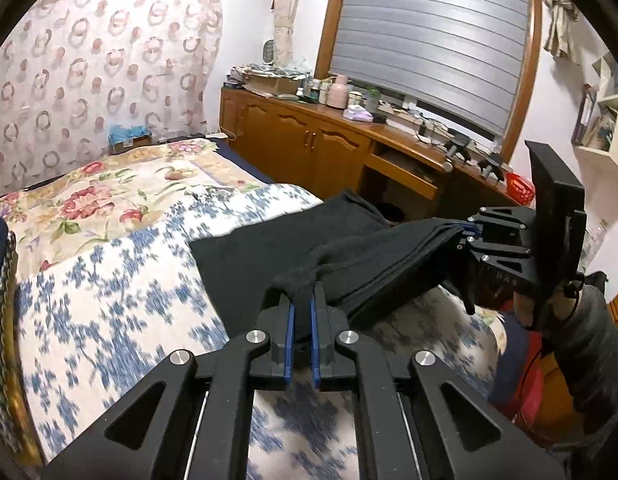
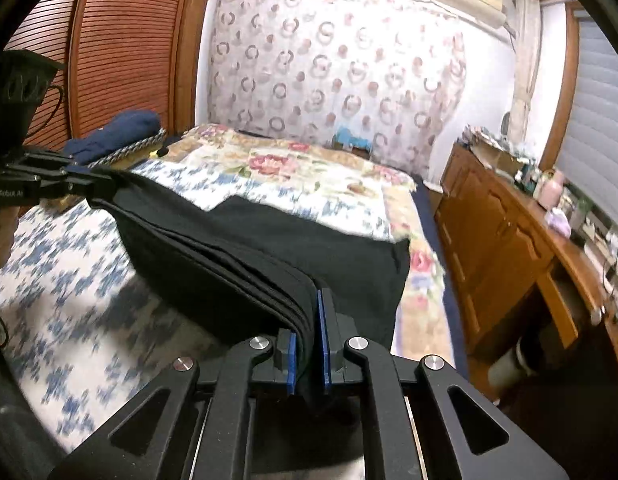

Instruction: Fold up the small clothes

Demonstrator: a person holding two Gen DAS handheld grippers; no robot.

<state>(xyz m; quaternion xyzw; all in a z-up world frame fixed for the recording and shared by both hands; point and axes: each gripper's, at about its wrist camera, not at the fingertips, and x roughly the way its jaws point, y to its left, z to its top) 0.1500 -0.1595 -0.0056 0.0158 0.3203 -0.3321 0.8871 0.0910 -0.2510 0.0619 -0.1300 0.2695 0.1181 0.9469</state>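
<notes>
A black folded garment (image 1: 277,248) hangs stretched between both grippers above the bed; it also shows in the right wrist view (image 2: 269,248). My left gripper (image 1: 303,300) is shut on one bunched corner of it. My right gripper (image 2: 309,320) is shut on the other corner, pinching several stacked layers. In the left wrist view the right gripper (image 1: 463,236) is at the right, clamped on the cloth's edge. In the right wrist view the left gripper (image 2: 93,188) is at the far left, also clamped on the cloth. The garment's far edge trails on the bedspread.
The bed has a blue-and-white floral cover (image 1: 109,300) and a pink-flowered quilt (image 1: 109,192) beyond it. A folded navy garment (image 2: 117,132) lies at the bed's far left. A wooden cabinet (image 1: 309,140) with clutter runs along the right side. A patterned curtain (image 2: 329,72) hangs behind.
</notes>
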